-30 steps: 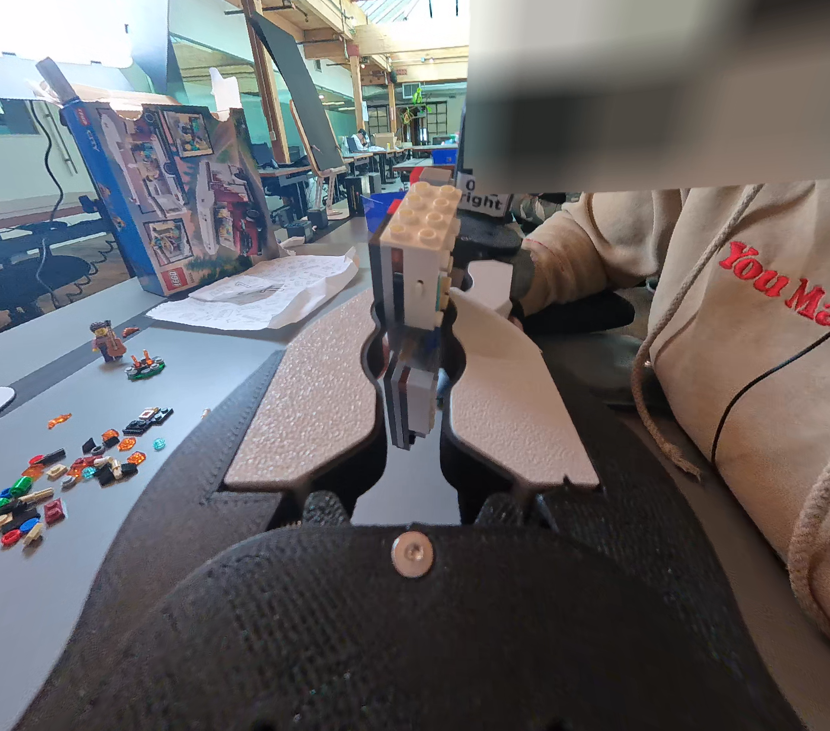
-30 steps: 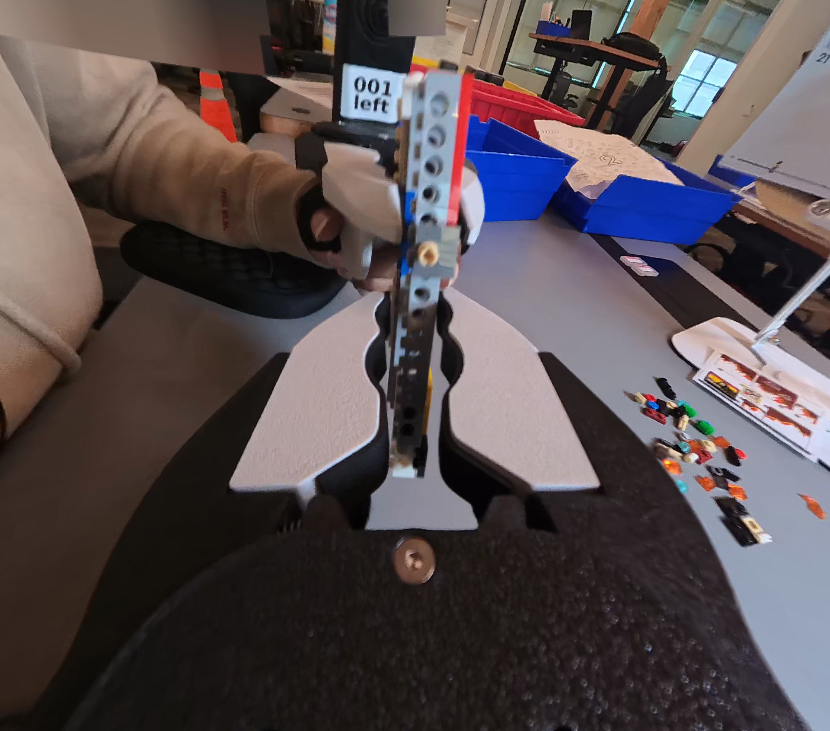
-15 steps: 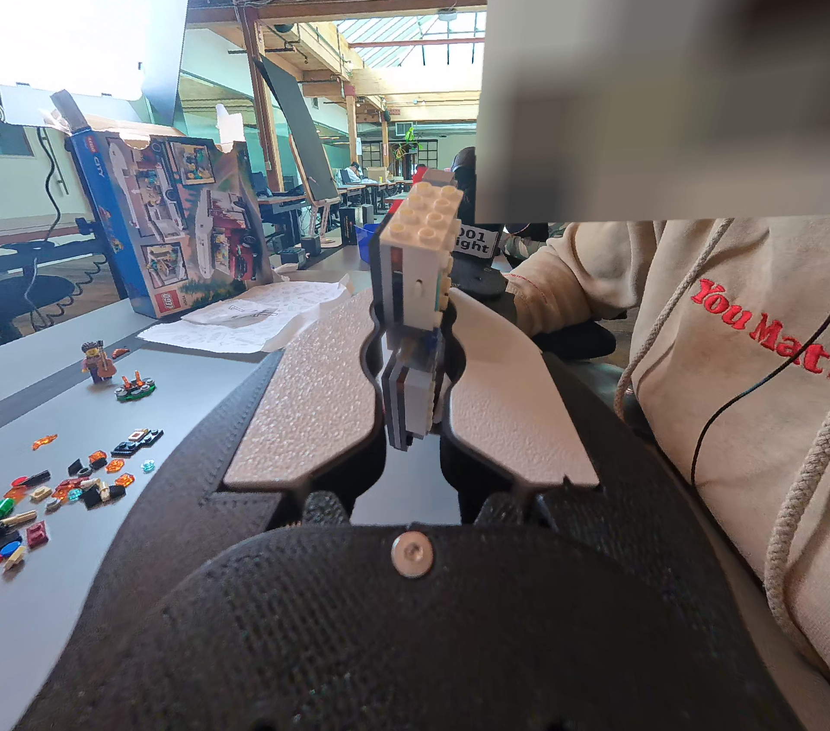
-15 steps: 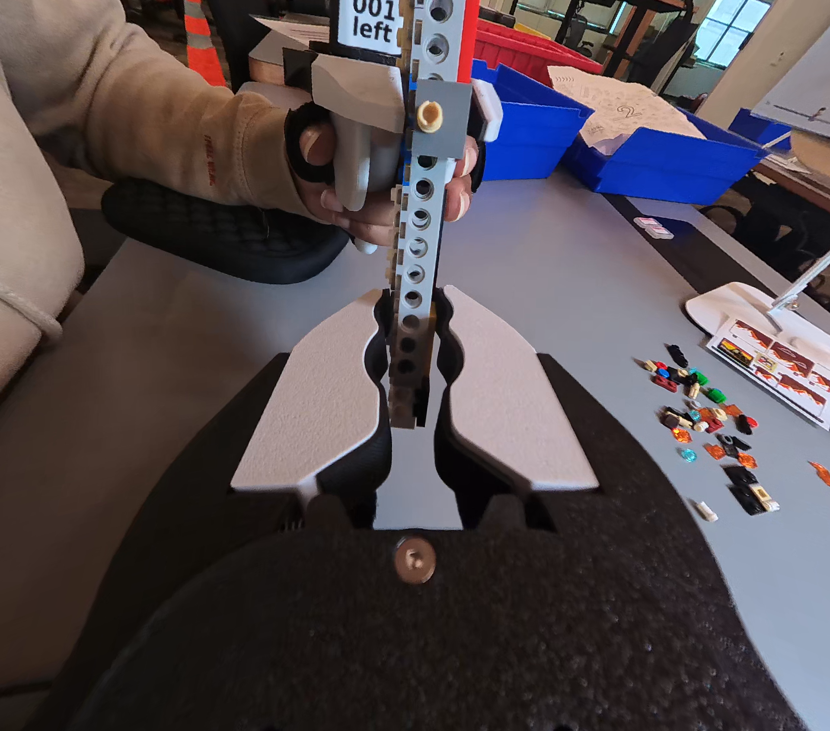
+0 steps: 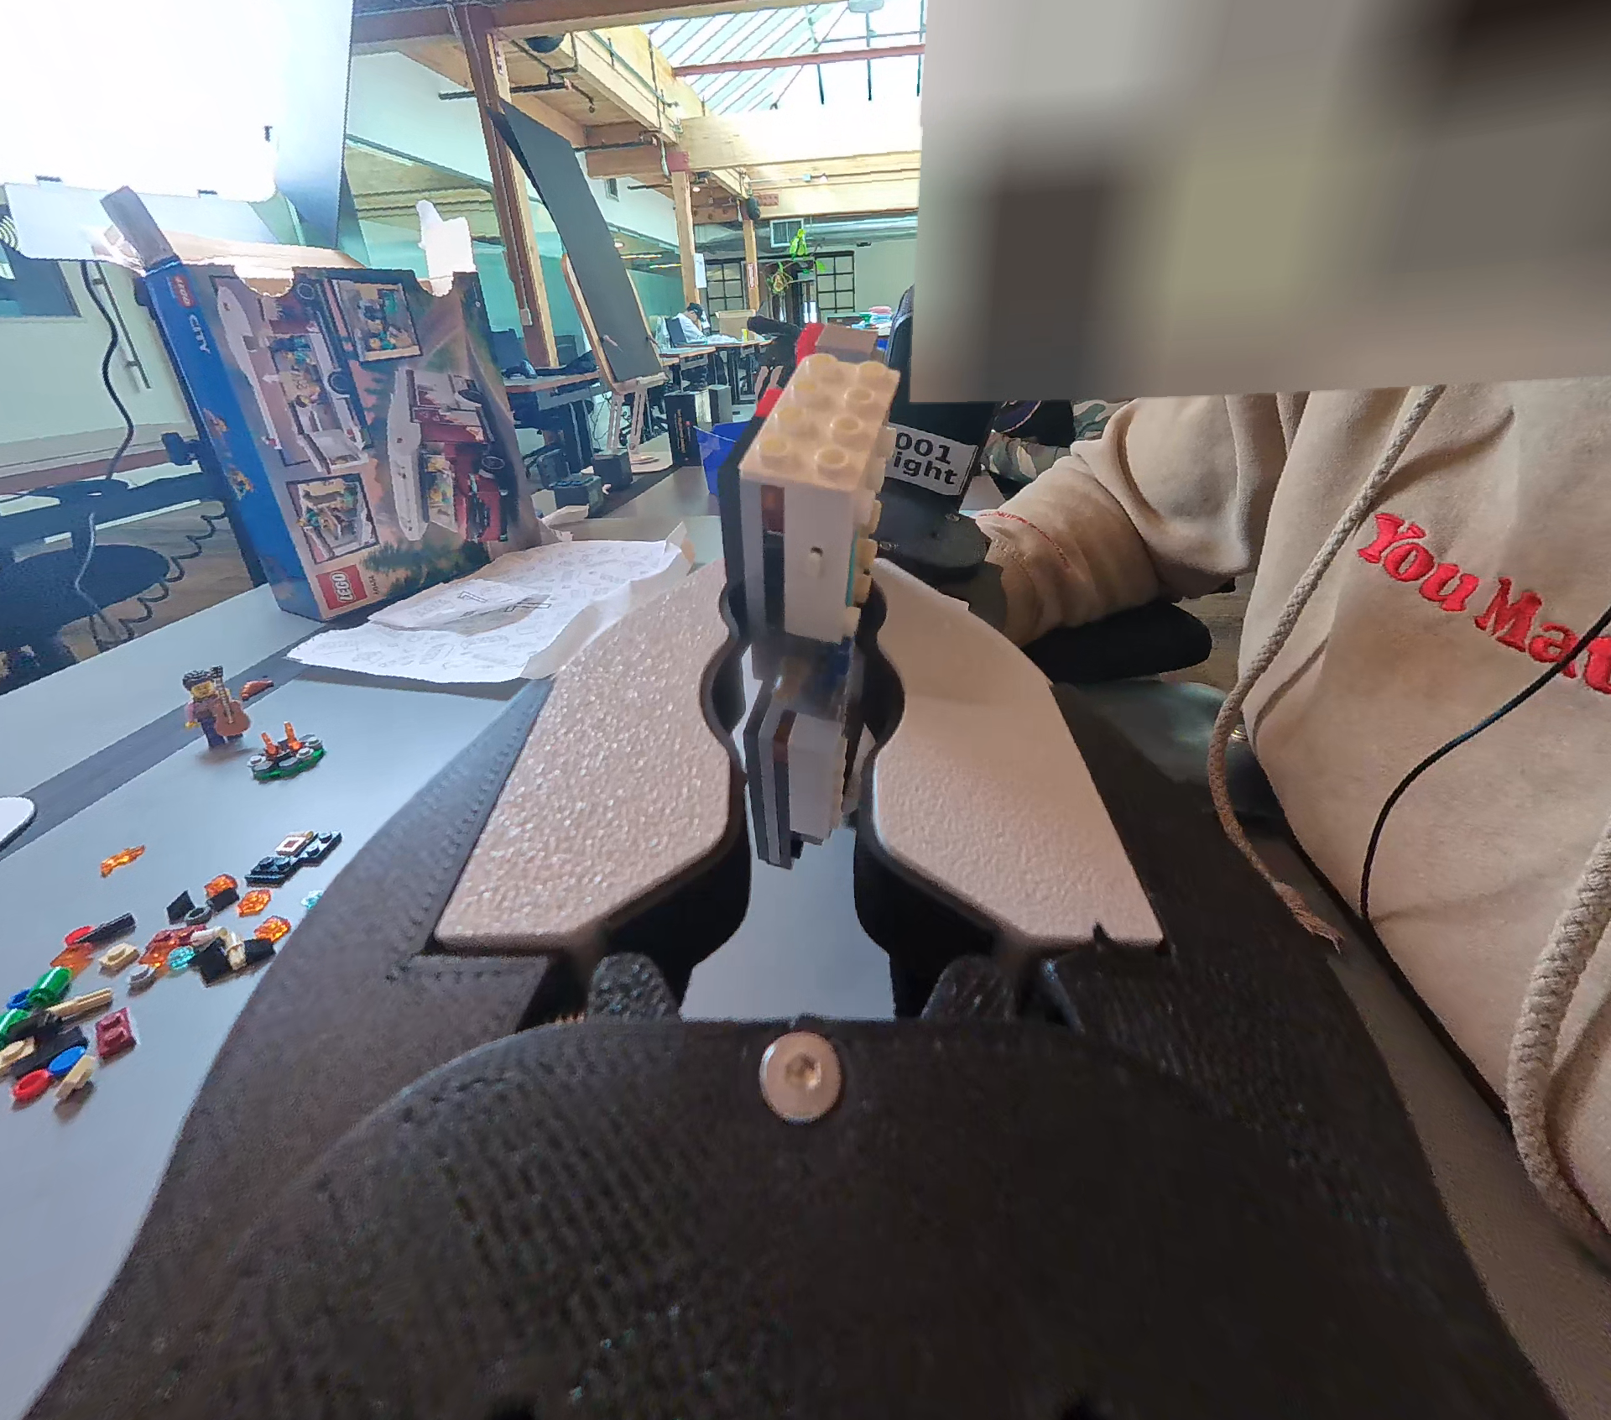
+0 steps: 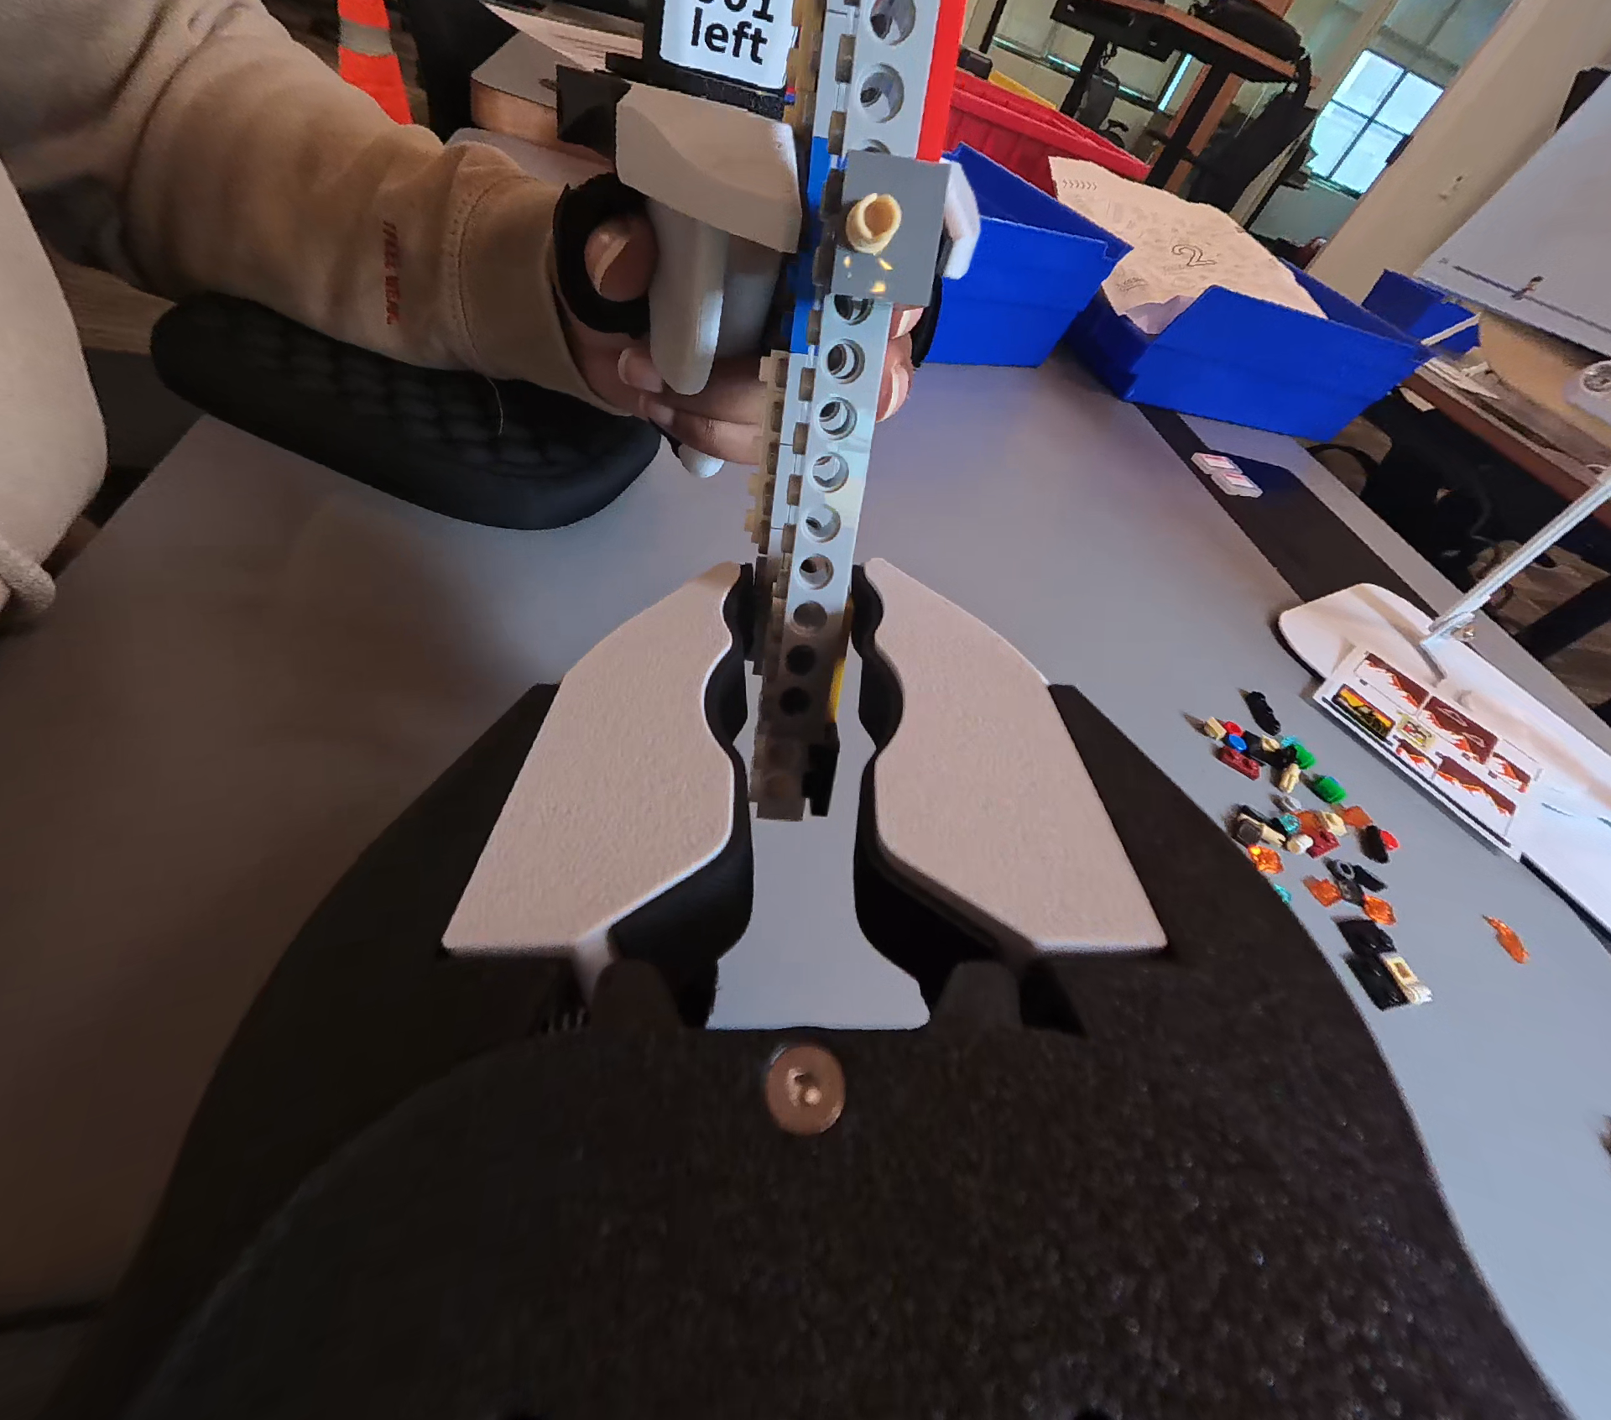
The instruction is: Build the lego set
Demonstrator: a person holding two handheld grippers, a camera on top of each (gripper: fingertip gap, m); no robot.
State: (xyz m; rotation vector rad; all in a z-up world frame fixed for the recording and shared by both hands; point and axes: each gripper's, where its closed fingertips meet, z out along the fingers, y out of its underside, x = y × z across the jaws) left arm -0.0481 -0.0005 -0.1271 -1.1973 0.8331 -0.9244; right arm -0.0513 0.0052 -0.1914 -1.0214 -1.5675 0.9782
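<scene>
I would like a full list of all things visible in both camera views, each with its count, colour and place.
Long studded brick assembly: one, grey, white, red and blue, held upright between both grippers.
Loose small bricks: many, mixed colours, scattered on the grey table.
Minifigure: one, standing beside a small campfire piece.
Printed cardboard set box: one, blue-edged, standing at the table's far side.
Paper sheets: white, in front of the box.
Plastic bins: blue, far table edge.
Sticker sheet: one, near the bricks.
Traffic cone: one, orange, background.
Left gripper: shut on the assembly.
Right gripper: shut on the assembly.
</scene>
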